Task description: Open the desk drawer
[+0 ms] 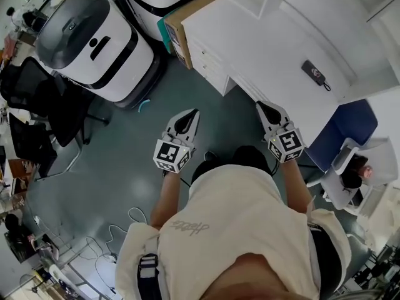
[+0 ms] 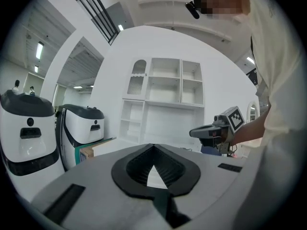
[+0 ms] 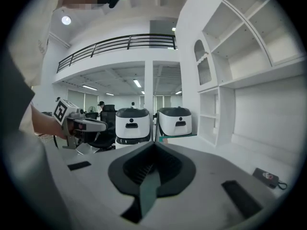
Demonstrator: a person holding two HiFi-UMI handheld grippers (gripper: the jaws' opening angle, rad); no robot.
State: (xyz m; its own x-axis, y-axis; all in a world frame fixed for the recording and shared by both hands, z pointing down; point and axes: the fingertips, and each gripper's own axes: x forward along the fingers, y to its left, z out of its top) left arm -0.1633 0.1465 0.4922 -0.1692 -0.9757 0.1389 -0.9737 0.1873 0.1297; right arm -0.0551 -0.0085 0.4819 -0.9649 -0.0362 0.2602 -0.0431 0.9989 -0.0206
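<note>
The white desk [image 1: 275, 42] stands at the upper right of the head view, its drawer fronts [image 1: 207, 62] facing the grey floor and all closed. My left gripper [image 1: 192, 114] and right gripper [image 1: 262, 106] are held out side by side above the floor, short of the desk and touching nothing. Both point toward the desk. In the left gripper view my left gripper [image 2: 153, 146] has its tips together with nothing held, and the right gripper [image 2: 211, 132] shows beside it. In the right gripper view my right gripper [image 3: 154, 143] is shut and empty.
A black remote [image 1: 315, 72] lies on the desk top. Two large white robots [image 1: 94, 39] stand at the left, a cardboard box [image 1: 178, 27] leans by the desk's end. A blue chair [image 1: 347, 127] sits at the right, black office chairs [image 1: 37, 99] at the far left. White shelving [image 2: 165, 97] rises behind the desk.
</note>
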